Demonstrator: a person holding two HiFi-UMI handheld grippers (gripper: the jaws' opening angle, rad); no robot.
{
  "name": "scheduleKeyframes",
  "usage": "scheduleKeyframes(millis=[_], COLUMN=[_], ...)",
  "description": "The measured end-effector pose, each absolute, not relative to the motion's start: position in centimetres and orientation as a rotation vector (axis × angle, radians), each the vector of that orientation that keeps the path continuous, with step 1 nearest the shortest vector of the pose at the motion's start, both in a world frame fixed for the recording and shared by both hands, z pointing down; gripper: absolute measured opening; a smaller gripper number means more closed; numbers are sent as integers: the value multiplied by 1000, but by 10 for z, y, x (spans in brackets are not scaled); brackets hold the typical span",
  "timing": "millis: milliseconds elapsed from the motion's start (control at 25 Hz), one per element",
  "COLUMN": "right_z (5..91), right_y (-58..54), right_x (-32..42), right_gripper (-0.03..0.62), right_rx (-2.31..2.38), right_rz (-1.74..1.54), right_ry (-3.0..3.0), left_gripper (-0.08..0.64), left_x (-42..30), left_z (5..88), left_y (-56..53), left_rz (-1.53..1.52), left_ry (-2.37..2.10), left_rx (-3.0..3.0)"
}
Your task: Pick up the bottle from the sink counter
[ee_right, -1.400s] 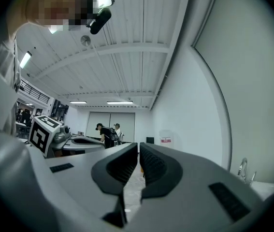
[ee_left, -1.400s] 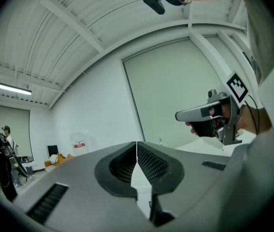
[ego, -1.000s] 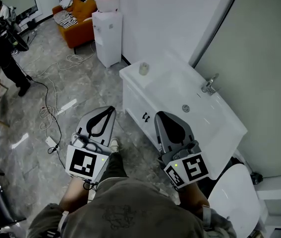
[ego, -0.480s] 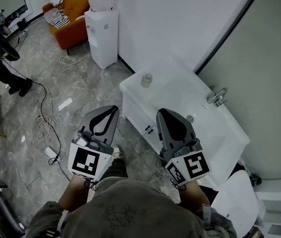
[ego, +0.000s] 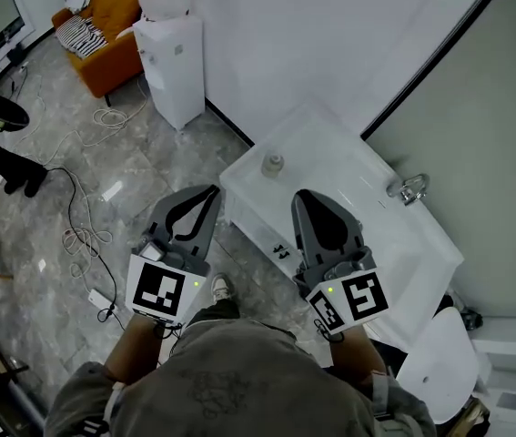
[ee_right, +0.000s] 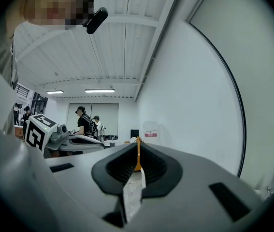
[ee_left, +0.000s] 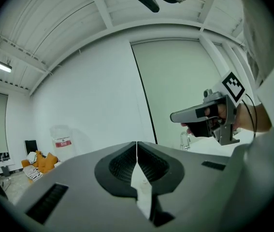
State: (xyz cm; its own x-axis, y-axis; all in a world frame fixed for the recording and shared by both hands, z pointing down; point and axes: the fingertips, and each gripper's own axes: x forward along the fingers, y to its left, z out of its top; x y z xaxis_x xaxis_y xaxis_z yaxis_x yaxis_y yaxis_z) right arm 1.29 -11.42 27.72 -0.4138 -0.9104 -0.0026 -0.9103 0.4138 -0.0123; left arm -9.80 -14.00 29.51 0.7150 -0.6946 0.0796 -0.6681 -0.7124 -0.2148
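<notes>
Since a second ago the person has closed in. The sink counter (ego: pixel 339 157) and the bottle (ego: pixel 274 164) now lie nearer both tools.

Left gripper (ego: pixel 210 192) and right gripper (ego: pixel 301 197): jaws pressed together, nothing held.

The bottle stands upright near the counter's left front corner, ahead of and between the two tips, with the right one nearer. It is small, round, capped, clear plastic by the look, probably light. The counter is white, glossy and smooth. A chrome tap (ego: pixel 410 189) is well apart, by the back edge.
</notes>
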Motion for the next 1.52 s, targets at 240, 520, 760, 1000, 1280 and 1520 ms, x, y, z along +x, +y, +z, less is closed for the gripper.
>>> scheduleKeyframes(millis=[240,520,760,1000,1280,1520], right_z=[279,282,276,274,272,274], right_y=[-154,-178,-189,-199,-210,-235], right_x=[6,10,19,34,52,66], right_gripper=[34,34,34,35,37,65], right_rx=[-1728,-1765,-1746,-1702,-1654,-1629], right_rz=[-38,-43,-17,-6,4,17], right_ry=[2600,2594,2613,2629,2628,2635], left_gripper=[17,17,17,17,17,17], left_x=[-98,-94,-85,-72,-55,-40], left_z=[299,302,299,296,297,299], left_y=[-181,-208,-219,-221,-230,-248], left_rz=[-232,-224,-218,-222,-238,-280], left_ry=[1045,1030,1060,1110,1127,1153], left_rx=[-2789,-2806,-2796,-2772,-2728,-2700])
